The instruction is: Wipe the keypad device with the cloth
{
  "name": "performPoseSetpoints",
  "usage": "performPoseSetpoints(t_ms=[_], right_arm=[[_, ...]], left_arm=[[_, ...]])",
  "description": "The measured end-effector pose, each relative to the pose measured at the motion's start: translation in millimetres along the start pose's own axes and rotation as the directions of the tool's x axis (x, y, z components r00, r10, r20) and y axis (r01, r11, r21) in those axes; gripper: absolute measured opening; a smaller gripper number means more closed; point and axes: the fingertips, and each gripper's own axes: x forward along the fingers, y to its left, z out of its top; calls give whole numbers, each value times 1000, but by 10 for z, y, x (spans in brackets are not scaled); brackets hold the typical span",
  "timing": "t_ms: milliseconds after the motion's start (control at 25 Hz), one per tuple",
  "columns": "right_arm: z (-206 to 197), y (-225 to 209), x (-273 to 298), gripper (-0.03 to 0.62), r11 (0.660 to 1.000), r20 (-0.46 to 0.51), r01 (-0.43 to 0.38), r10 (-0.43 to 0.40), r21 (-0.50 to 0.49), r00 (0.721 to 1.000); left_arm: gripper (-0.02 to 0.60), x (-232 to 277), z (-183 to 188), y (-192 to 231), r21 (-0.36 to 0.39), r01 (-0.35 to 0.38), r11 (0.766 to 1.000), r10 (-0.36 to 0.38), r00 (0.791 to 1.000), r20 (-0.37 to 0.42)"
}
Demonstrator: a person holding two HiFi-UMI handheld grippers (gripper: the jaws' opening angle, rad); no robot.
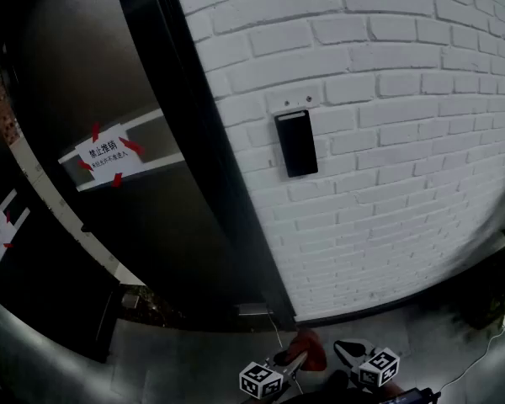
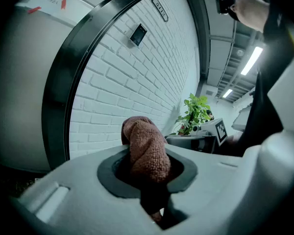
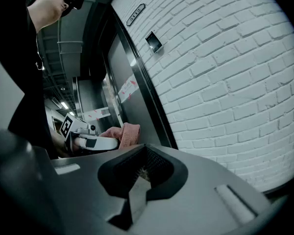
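And the reddish-brown cloth (image 2: 146, 148) is clamped tight between the fingers of the left gripper (image 2: 149, 175), bunched up and poking out past them. The right gripper (image 3: 138, 176) is seen with its fingers pressed together, nothing held. Both are found low, near the foot of the white brick wall (image 1: 387, 99). The keypad device (image 1: 296, 143) is mounted high on that wall, well apart from the cloth, just right of the black door frame (image 1: 198, 141). A taped notice (image 1: 108, 156) is spotted on the door at left, and a potted plant (image 2: 195, 114) far along the wall.
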Motion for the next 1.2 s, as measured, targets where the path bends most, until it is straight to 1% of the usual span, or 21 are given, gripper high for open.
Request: performPoseSetpoints(t_ms=[160, 320, 400, 560, 640, 720, 760, 840, 960, 1000, 1080, 1200], right_arm=[[168, -256, 67, 2, 1000, 24, -25, 25, 9, 999], [313, -533, 136, 2, 998, 19, -60, 60, 15, 998], [361, -665, 171, 2, 997, 16, -72, 72, 10, 997], [450, -781, 235, 2, 997, 19, -80, 80, 8, 997], [417, -822, 240, 2, 997, 15, -77, 77, 21, 997], [383, -884, 238, 2, 997, 13, -67, 66, 29, 998], [412, -886, 248, 2, 998, 18, -64, 63, 27, 998], [541, -844, 291, 2, 998, 46, -67, 67, 20, 997], [770, -861, 311, 2, 998, 96, -55, 53, 11, 994], [816, -877, 302, 2, 999, 108, -47, 46, 12, 993], [863, -871, 300, 2, 999, 124, -42, 39, 20, 992], [847, -835, 323, 2, 999, 122, -33, 30, 27, 992]], left_arm=[[67, 252, 318, 89, 5, -18, 1000, 17, 999, 28], [67, 489, 481, 81, 78, -30, 997, 28, 999, 27], [67, 562, 546, 79, 99, -44, 994, 41, 998, 39], [67, 567, 618, 197, 93, -80, 992, 74, 995, 68], [67, 530, 753, 234, 80, -87, 993, 78, 991, 111], [67, 491, 977, 259, 70, -93, 993, 80, 982, 173], [67, 465, 1094, 285, 81, -98, 992, 80, 977, 199], [67, 416, 1308, 375, 127, -113, 985, 83, 970, 227], [67, 407, 1689, 476, 198, -134, 971, 80, 963, 256], [67, 403, 1847, 475, 229, -142, 963, 77, 959, 272], [67, 368, 2226, 439, 316, -166, 934, 61, 946, 317], [67, 318, 2910, 380, 438, -202, 876, 28, 928, 373]])
